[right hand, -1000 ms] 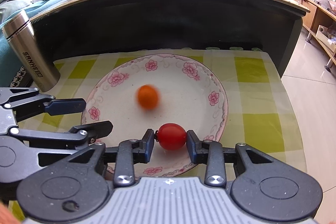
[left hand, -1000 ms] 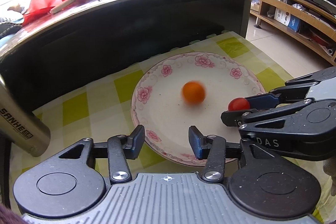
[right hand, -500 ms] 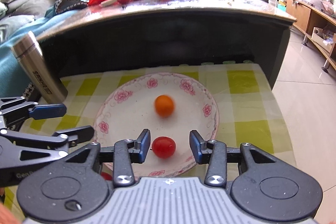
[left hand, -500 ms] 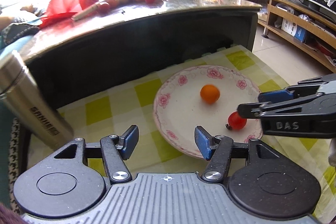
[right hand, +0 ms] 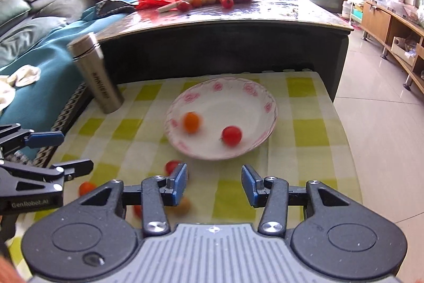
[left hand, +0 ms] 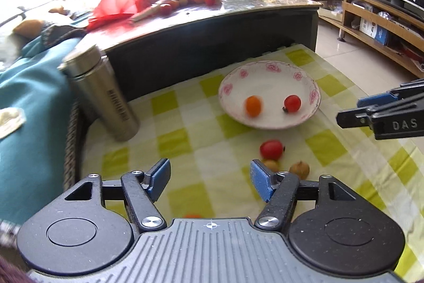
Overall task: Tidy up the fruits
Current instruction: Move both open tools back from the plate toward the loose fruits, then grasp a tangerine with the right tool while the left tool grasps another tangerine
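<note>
Item one: the plate (left hand: 312, 97), white with a pink flower rim, which we log at right of centre in the left wrist view and at centre in the right wrist view (right hand: 270, 108). It sits on the yellow-and-white checked cloth (left hand: 185, 123) covering the bench. Contents, two pieces: an orange cherry tomato (left hand: 253, 105), blurred, and a red cherry tomato (left hand: 292, 103) just to its right, the two apart. The red one's dark stem end points to the lower left of the frame; we cannot tell the long axis of the orange one.

Item two: loose fruit on the cloth, outside the plate. We count a red cherry tomato on the cloth (left hand: 270, 149) lying with its long axis roughly across the frame, stem end to the right, and below it two small tan fruits (left hand: 299, 169), one partly behind a finger. In the right wrist view more red and orange pieces (right hand: 86, 187) show at lower left, partly hidden.

Item three: a steel flask (left hand: 106, 94), upright, at the left edge of the cloth.

Item four: the left tongs (left hand: 210, 181), spread wide and empty, above the cloth at the lower centre. The right tongs (right hand: 214, 186), likewise wide and empty, held short of the plate's near rim.
</note>
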{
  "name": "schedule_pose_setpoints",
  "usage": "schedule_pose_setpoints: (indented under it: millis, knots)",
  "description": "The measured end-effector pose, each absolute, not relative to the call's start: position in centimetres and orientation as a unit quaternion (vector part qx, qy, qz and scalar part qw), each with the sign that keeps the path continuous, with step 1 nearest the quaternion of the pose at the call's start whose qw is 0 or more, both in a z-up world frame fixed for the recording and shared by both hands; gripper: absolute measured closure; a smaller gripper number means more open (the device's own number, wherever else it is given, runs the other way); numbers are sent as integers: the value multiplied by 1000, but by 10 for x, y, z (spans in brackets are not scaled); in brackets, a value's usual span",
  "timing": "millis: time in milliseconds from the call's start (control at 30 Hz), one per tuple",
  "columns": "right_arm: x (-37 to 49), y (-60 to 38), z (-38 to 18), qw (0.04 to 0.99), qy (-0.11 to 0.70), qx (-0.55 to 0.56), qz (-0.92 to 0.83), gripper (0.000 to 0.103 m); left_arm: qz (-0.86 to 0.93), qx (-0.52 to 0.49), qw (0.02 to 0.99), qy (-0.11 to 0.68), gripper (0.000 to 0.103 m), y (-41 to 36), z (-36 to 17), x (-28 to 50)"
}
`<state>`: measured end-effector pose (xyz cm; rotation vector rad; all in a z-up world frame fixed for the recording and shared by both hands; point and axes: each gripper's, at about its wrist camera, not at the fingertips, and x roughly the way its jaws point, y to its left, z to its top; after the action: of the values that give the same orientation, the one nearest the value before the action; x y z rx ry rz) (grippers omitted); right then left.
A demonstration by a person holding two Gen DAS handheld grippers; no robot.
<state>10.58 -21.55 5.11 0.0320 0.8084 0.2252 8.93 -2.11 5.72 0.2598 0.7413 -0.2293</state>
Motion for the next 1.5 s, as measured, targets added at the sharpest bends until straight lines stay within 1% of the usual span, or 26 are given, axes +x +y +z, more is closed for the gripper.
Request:
schedule_pose_setpoints:
  millis: [133, 267, 567, 600, 733, 967, 1200, 1400, 1433, 1467, 1500]
  knots:
    - [80, -206, 56, 914, 386, 1, 123, 53, -108, 120, 918, 364, 29, -13, 58, 69]
    - [70, -197, 48, 909, 396, -9, 132, 52, -113, 124, 913, 372, 29, -11, 45, 60]
    - [75, -155, 7, 884, 427, -52, 181, 52, -126, 146, 896, 400, 27, 11, 6, 74]
    - [76, -150, 3, 883, 428, -58, 184, 52, -126, 147, 895, 401, 26, 14, 4, 77]
    - [84, -138, -5, 887, 419, -77, 180, 52, -130, 133, 893, 409, 25, 22, -5, 87]
    - [72, -127, 3, 885, 409, -56, 217, 52, -136, 104, 895, 413, 25, 31, -8, 100]
    - [69, -84, -17, 866, 406, -122, 264, 52, -134, 82, 894, 420, 28, 35, -9, 112]
    - [80, -70, -34, 865, 403, -127, 270, 52, -137, 88, 894, 416, 27, 33, -10, 112]
    - [82, -69, -35, 866, 402, -126, 270, 53, -137, 92, 893, 418, 27, 32, -12, 112]
    - [83, -68, -37, 866, 400, -125, 272, 58, -137, 97, 892, 419, 27, 31, -14, 112]
    - [84, -68, -38, 866, 399, -127, 274, 66, -137, 101, 891, 421, 27, 30, -16, 112]
